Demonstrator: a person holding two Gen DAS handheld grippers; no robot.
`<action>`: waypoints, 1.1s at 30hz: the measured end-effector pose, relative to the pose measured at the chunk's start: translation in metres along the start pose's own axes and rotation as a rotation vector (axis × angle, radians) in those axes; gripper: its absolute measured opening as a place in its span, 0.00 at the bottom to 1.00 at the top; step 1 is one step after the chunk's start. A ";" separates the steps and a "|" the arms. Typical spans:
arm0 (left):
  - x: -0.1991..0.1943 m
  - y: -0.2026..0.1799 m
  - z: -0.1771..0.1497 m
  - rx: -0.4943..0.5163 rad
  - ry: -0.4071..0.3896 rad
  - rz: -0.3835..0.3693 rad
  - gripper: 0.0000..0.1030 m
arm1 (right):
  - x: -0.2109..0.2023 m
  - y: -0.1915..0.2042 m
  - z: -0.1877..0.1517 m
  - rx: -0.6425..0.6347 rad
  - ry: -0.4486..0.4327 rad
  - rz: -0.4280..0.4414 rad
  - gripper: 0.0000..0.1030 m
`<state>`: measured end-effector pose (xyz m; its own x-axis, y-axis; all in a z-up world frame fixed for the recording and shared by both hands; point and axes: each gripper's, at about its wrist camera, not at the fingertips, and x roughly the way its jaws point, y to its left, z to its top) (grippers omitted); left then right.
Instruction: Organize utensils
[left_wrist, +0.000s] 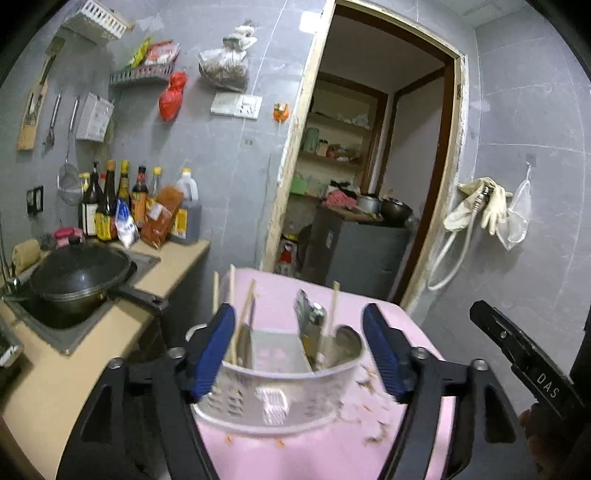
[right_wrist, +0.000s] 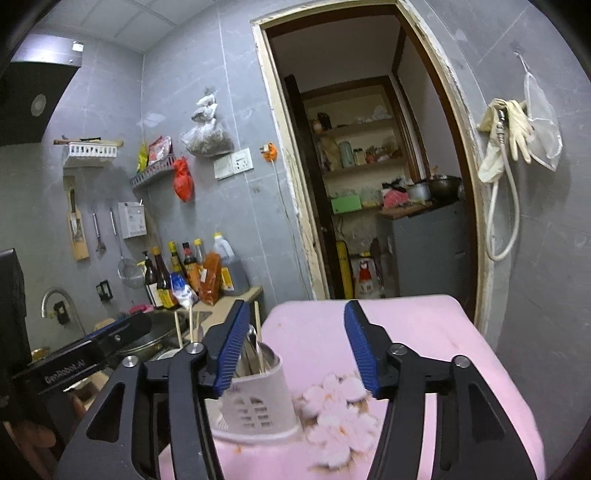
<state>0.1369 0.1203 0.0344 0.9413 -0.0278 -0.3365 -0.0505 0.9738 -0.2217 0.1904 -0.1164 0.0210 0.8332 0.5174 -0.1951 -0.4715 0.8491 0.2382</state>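
On a pink cloth-covered table (left_wrist: 388, 321) in a small grey-tiled kitchen stands a white perforated utensil holder (left_wrist: 277, 384), divided into compartments. Wooden chopsticks (left_wrist: 232, 317) lean in its left section; a metal spoon (left_wrist: 345, 338) and other cutlery stand in the right one, while the middle section looks empty. The left gripper (left_wrist: 299, 354) frames the holder with its blue-padded jaws spread wide, not pressing on it. The right gripper (right_wrist: 295, 352) sits just beside the holder, its jaws also apart and holding nothing (the holder lies behind its left finger, not between the pads). A flower-shaped print or crumbs mark the cloth near the holder; which it is cannot be told. A dark wok (left_wrist: 79, 271) rests on the counter to the left.

Judging from this, the utensils look sorted and both tools released. To finish well, each gripper should draw straight back without clipping the leaning chopsticks or nudging the light holder.
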 end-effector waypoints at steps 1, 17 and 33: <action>-0.006 -0.004 0.000 -0.012 0.021 -0.016 0.71 | -0.006 -0.002 0.001 0.002 0.010 -0.005 0.59; -0.080 -0.053 -0.027 0.050 0.071 0.055 0.91 | -0.095 -0.016 -0.001 -0.031 0.163 -0.093 1.00; -0.120 -0.075 -0.079 0.094 0.097 0.112 0.91 | -0.147 -0.026 -0.029 -0.055 0.266 -0.226 1.00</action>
<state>0.0016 0.0329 0.0192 0.8946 0.0644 -0.4421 -0.1171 0.9888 -0.0929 0.0713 -0.2114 0.0159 0.8172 0.3195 -0.4796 -0.3049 0.9459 0.1106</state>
